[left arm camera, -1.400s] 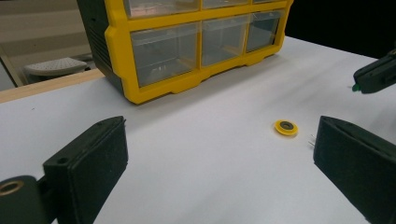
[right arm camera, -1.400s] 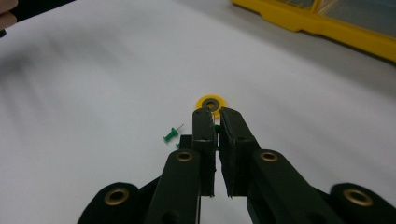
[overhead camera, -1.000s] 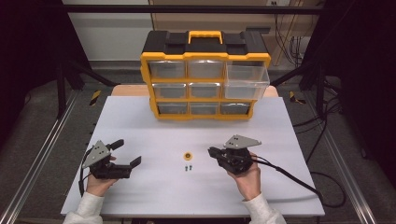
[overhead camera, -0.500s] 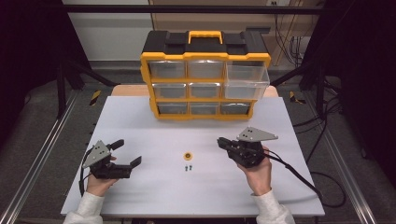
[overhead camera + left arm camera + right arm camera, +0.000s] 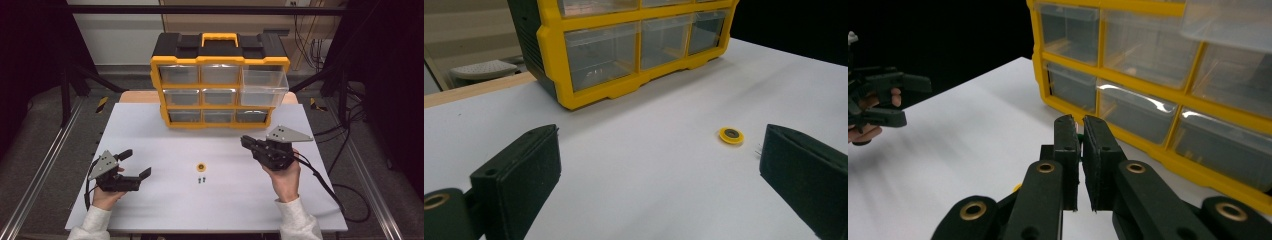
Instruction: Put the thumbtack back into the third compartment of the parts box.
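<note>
"Holding anything in the right one?"

"I think so. My right gripper (image 5: 1080, 122) has its 2 black ribbed pads drawn almost together, only a thin slit between them, and a tiny green piece (image 5: 1079, 135) shows pinched in that slit near the tips. It is too small to say what it is."

"And the left?"

"My left gripper (image 5: 136, 163) is spread wide with nothing between its pads, low over the white matte table (image 5: 150, 125) on the far side from the work."

"Where does the piece go?"

"My guess is the clear plastic drawer (image 5: 265, 85) pulled out at the top right of the yellow-and-black plastic organiser (image 5: 220, 47). It is the only 1 of the 9 drawers standing out of its frame. From my right jaws it lies ahead, higher, and a little to the right. Its long axis runs across my line of approach and its open top faces up, so I would have to come in above the front lip. The right hand is by far the nearer."

"Anything else loose?"

"A small yellow ring with a dark centre (image 5: 201, 166) lies flat on the table between my hands, and 2 small dark screws (image 5: 201, 180) sit just beside it on my side."
</note>
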`<state>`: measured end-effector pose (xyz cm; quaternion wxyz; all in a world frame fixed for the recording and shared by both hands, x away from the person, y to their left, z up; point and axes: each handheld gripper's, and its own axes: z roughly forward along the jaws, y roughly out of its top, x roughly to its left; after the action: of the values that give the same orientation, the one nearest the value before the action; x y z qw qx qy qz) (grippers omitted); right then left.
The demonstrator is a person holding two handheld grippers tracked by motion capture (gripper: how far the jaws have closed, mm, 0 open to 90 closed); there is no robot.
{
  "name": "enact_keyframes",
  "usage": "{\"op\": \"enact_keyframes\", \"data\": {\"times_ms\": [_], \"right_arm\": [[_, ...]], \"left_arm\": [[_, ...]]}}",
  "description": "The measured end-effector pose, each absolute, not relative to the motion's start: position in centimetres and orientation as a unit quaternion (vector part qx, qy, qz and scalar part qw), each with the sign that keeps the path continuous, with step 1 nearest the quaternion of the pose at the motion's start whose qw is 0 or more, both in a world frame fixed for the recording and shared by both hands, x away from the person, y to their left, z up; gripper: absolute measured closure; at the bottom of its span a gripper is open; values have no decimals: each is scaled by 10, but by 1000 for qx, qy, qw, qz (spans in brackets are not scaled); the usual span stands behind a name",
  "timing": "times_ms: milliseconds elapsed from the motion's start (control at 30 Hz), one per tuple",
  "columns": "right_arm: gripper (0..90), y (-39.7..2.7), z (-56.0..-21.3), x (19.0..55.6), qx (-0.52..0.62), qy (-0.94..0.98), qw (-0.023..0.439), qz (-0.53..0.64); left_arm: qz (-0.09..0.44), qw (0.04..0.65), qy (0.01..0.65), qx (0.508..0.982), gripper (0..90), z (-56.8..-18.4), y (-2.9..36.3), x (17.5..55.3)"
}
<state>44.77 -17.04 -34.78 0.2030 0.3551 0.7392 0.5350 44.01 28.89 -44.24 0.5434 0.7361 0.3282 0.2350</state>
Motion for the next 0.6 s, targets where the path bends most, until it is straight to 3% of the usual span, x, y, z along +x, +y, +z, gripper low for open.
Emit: {"op": "enact_keyframes", "data": {"times_ms": [600], "right_arm": [[852, -180, -297, 453, 346, 720, 243, 550]], "left_arm": [[235, 542, 328, 737, 27, -443, 289, 440]]}}
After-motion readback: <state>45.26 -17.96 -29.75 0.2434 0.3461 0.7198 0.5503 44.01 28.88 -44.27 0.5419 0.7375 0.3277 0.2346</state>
